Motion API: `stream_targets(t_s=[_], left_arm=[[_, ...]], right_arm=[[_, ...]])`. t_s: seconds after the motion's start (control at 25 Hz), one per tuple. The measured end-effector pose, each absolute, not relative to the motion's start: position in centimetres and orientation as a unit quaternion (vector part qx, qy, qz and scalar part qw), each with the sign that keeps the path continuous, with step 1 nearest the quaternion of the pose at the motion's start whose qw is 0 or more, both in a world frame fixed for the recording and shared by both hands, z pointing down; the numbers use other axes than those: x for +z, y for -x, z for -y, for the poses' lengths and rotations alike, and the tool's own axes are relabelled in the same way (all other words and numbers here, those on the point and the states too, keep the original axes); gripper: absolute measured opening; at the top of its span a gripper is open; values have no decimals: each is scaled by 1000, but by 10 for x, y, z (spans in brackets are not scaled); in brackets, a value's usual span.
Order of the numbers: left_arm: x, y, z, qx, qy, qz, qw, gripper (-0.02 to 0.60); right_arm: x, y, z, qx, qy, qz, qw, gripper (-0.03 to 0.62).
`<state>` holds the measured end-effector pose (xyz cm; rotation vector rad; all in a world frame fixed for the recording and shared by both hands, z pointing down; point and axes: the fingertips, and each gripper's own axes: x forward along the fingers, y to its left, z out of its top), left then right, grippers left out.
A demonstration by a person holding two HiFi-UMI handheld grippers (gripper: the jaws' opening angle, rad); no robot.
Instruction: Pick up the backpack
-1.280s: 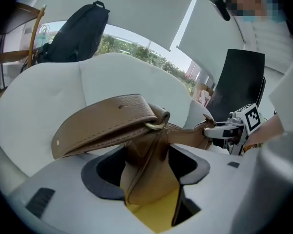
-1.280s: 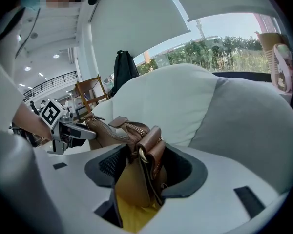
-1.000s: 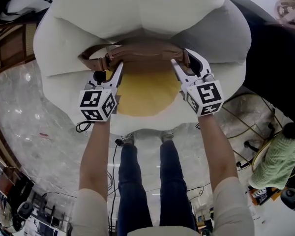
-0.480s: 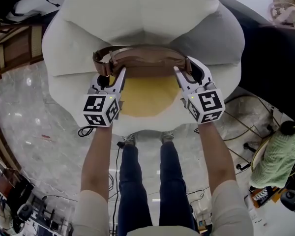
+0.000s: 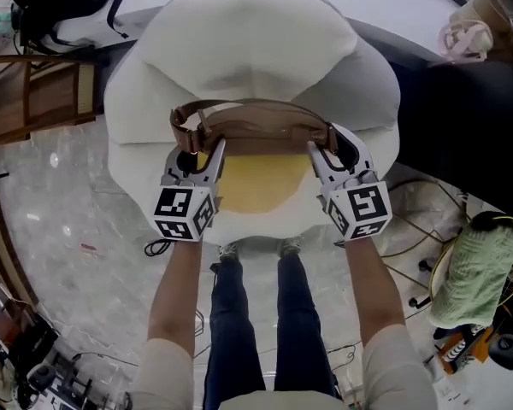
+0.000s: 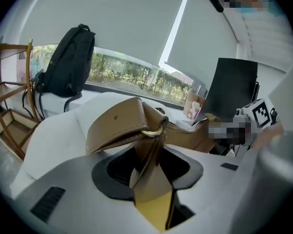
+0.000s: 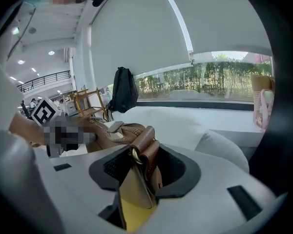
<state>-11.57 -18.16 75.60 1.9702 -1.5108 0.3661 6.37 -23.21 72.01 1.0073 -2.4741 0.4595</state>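
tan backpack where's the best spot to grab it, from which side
Take the tan backpack by the strap tabs at both top corners, from the near side; each hangs flat below a metal ring. Left gripper and right gripper hold there.

Big white padded armchair [image 5: 248, 49] with puffy back and arms, standing on a pale marbled floor [image 5: 68, 229]. Over the front of its seat cushion, a tan backpack [image 5: 255, 131]; cannot tell whether touching the cushion. On the floor: two shoes [image 5: 229, 249] just at the chair's front edge, a black cable [image 5: 158, 247] near its left corner, thin cable loops [image 5: 408, 273] off to the right.
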Motion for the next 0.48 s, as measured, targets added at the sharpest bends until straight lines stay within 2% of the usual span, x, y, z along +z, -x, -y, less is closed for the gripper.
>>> stream_targets(t_s=[0.48], left_arm=[[645, 115, 172, 131, -751, 576, 295, 167]], right_arm=[[609, -64, 221, 145, -377, 893, 197, 176]])
